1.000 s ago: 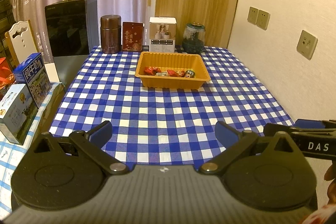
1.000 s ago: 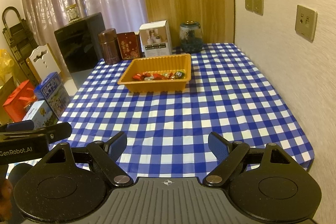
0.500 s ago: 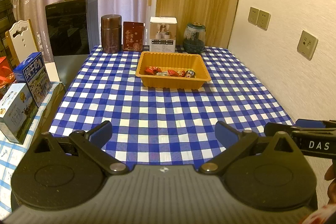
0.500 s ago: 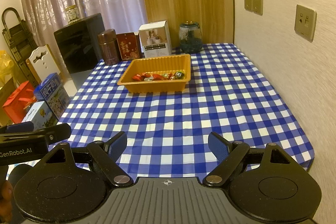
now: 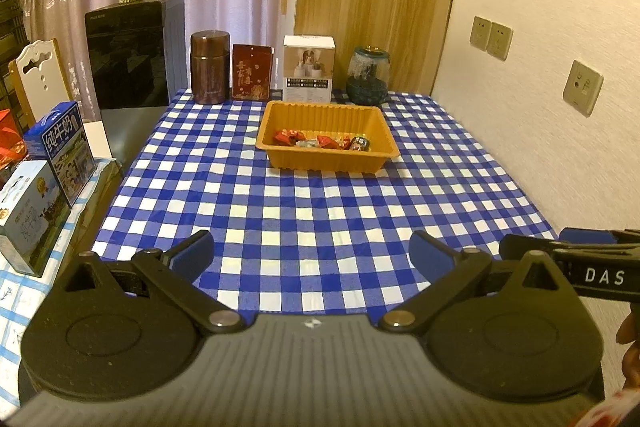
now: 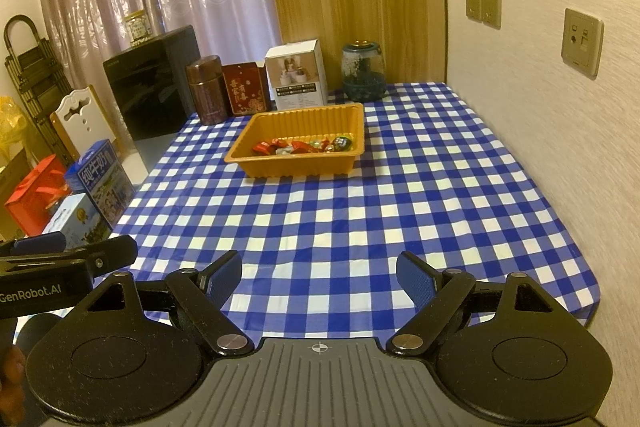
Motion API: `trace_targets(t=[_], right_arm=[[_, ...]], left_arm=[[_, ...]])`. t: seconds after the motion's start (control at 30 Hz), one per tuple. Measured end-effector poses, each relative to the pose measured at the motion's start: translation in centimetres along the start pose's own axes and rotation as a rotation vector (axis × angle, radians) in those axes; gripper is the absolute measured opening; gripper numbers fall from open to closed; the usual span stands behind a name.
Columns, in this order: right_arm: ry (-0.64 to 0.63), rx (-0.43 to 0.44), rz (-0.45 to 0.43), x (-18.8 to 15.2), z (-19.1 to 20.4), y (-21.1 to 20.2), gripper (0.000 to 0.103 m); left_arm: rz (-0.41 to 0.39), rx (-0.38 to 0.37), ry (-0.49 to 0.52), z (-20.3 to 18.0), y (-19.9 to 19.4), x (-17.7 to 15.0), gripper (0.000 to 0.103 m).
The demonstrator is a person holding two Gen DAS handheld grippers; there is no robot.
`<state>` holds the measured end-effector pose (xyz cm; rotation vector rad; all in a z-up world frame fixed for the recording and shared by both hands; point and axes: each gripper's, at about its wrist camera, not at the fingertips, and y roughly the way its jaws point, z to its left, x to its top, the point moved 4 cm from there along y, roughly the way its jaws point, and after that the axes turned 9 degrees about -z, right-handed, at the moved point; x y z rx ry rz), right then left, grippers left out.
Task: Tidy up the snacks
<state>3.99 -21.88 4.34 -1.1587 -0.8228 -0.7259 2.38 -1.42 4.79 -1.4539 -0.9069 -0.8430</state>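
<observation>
An orange tray (image 5: pixel 280 155) stands at the far middle of the blue checked table (image 5: pixel 320 211). Several wrapped snacks (image 5: pixel 324 141) lie along its near side. It also shows in the right wrist view (image 6: pixel 296 169), with the snacks (image 6: pixel 304 146) inside. My left gripper (image 5: pixel 312 253) is open and empty above the table's near edge. My right gripper (image 6: pixel 319 277) is open and empty, beside it on the right. Both are well short of the tray.
A brown canister (image 5: pixel 210 67), a red pouch (image 5: pixel 252 73), a white box (image 5: pixel 308 67) and a glass jar (image 5: pixel 368 75) line the table's far edge. Milk cartons (image 5: pixel 60 151) stand left of the table. A wall (image 5: pixel 540 107) runs along the right.
Both grippers have hardly moved; the views shifted very slightly. Jaws stay open.
</observation>
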Motion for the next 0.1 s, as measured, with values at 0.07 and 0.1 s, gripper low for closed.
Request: trace_targets(t=[0.07,0.1], right_arm=[[0.002,-0.001,-0.001,0.08,0.05,-0.02,0.084],[0.002,0.000,-0.001,0.08,0.04,-0.01,0.084]], left_arm=[[-0.005,0.004,0.004,-0.03,0.03,-0.04,0.103],[-0.004,0.002,0.003,-0.02,0.05,-0.06,0.103]])
